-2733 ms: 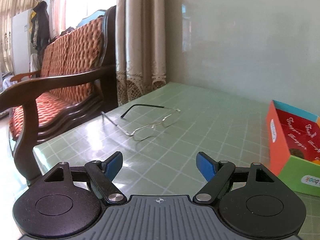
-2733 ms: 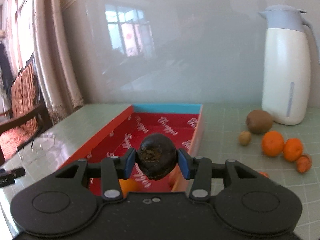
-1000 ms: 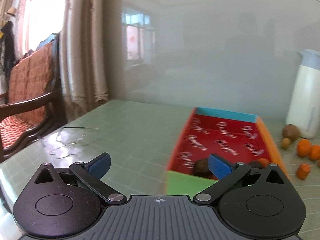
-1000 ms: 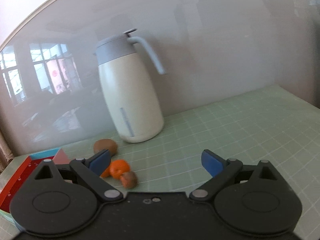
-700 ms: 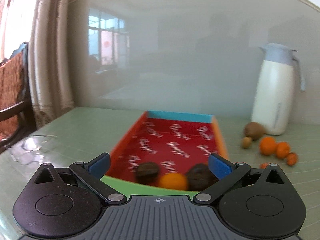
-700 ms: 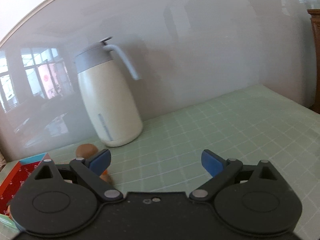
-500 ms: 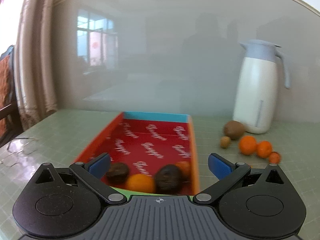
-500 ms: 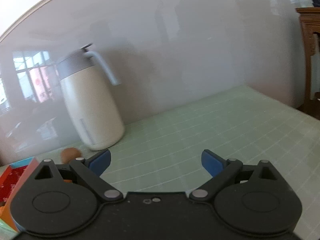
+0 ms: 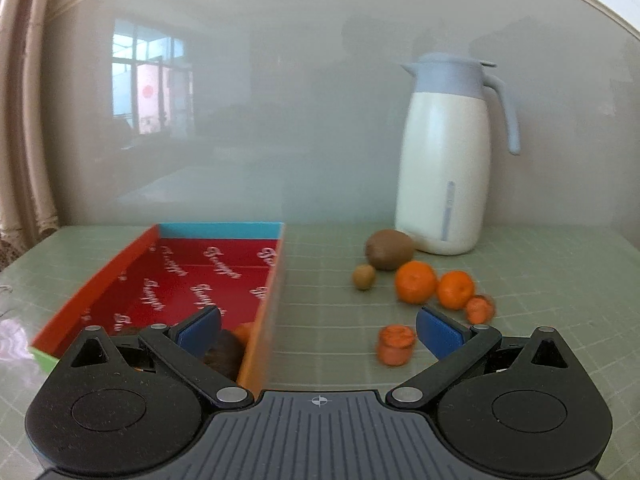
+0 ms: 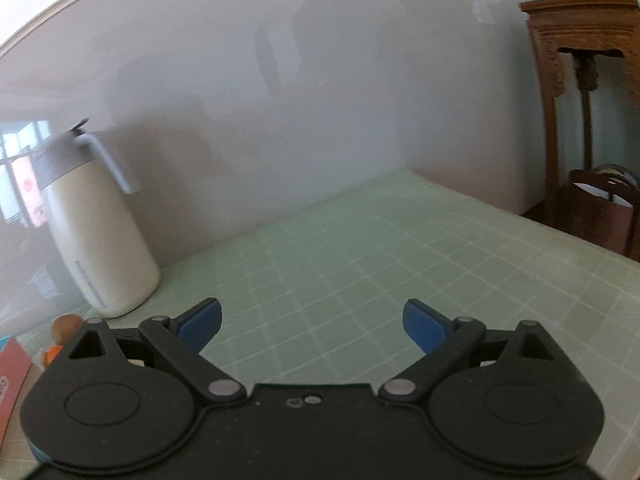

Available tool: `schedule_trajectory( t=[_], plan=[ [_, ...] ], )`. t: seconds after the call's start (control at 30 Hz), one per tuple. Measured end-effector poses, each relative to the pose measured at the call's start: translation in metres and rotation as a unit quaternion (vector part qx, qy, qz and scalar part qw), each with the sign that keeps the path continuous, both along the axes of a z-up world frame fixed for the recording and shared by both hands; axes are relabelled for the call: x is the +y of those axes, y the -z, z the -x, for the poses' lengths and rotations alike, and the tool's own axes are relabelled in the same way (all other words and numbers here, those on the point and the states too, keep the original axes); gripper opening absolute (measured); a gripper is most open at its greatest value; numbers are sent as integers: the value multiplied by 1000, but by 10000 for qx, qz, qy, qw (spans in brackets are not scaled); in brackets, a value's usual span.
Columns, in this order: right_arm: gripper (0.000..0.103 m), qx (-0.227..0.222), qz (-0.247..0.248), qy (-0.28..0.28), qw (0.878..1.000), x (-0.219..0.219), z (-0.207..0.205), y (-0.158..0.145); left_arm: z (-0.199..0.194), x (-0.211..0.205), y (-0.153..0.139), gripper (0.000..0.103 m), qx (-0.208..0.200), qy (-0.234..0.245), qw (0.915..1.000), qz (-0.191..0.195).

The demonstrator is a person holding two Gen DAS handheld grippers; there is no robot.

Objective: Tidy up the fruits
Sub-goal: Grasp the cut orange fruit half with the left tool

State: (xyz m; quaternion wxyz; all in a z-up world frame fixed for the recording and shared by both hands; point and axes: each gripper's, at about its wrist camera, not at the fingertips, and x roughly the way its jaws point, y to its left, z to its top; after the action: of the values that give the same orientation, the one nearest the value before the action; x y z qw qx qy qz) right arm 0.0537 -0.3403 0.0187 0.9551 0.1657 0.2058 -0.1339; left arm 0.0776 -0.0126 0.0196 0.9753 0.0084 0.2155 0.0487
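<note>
In the left wrist view a long box (image 9: 276, 288) with a red printed inside lies on the green table, holding a dark fruit (image 9: 224, 354) and an orange one (image 9: 244, 330) at its near end. Right of it lie a brown kiwi (image 9: 389, 249), a small kiwi (image 9: 363, 277), two tangerines (image 9: 416, 282) (image 9: 455, 290) and two small orange pieces (image 9: 396, 345) (image 9: 479, 308). My left gripper (image 9: 318, 330) is open, over the box's right wall. My right gripper (image 10: 312, 322) is open above bare table; the kiwi (image 10: 66, 326) and box corner (image 10: 14, 360) show at its left edge.
A white thermos jug (image 9: 444, 156) with a grey-blue lid stands against the glossy wall behind the fruit, also seen as jug (image 10: 94, 232). Glasses (image 9: 6, 290) lie at the far left. A dark wooden stand (image 10: 588, 92) rises beyond the table's right edge.
The right gripper let go of the dark fruit over the box and swung right, away from it. The left gripper swung right from the glasses to face the box and loose fruit.
</note>
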Motion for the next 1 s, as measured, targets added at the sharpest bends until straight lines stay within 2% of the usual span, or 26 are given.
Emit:
schedule_trajectory(
  t=[0.3,0.47,0.5,0.57,0.83,0.9,0.93,1.0],
  plan=[
    [98,89,-24,408,9991,-36,19,9,-24,-30,13,102,338,192,9992,23],
    [98,127,-8,499,9987,-45,23,12,-39,-46,22,101,537,198,9982,-176],
    [98,134,-3,523,9985,-47,24,13,-43,-49,23,99,595,170,9978,-247],
    [98,160,12,578,9982,-51,25,14,-51,-52,26,85,733,168,9967,-308],
    [98,249,28,888,9957,-74,29,20,-67,-58,34,83,900,154,9956,-214],
    [98,263,21,967,9950,-78,30,21,-70,-60,37,76,956,186,9950,-211],
    [98,269,17,982,9948,-79,30,21,-73,-61,40,68,1003,203,9945,-229],
    [98,288,37,983,9947,-79,31,22,-74,-63,41,64,1017,231,9942,-254]
  ],
)
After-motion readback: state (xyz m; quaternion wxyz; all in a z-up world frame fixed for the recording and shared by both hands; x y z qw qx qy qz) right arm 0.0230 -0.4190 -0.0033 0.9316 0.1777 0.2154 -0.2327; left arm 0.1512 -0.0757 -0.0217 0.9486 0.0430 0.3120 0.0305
